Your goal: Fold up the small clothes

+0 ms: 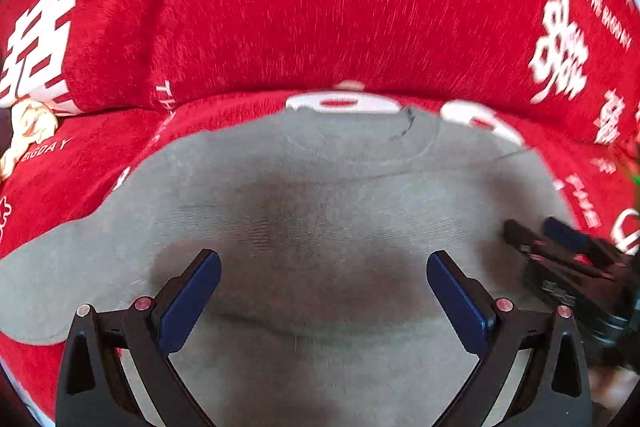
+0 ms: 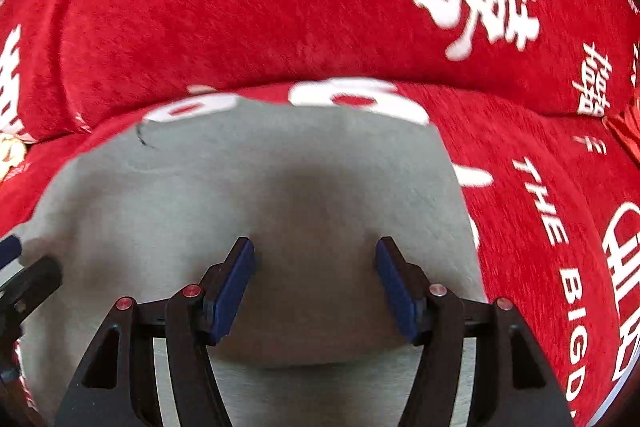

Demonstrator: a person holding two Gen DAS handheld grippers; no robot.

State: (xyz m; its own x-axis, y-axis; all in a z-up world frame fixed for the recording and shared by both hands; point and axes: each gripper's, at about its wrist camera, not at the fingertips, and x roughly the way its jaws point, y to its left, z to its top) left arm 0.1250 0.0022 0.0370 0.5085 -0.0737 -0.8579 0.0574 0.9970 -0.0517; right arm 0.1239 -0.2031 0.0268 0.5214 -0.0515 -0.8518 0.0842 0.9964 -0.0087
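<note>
Jaws of left gripper (image 1: 323,287) and right gripper (image 2: 315,281) both released, hovering over grey garment (image 1: 320,195), flat on red sofa cover (image 1: 320,7).

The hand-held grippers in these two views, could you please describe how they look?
Both are alike. The left hand-held gripper and the right hand-held gripper each have two black angular fingers with triangular cut-outs near the base, faced on the inside with flat dark-blue pads. Small round pinkish-red pins mark the pivots. No cables or sleeves show.
</note>
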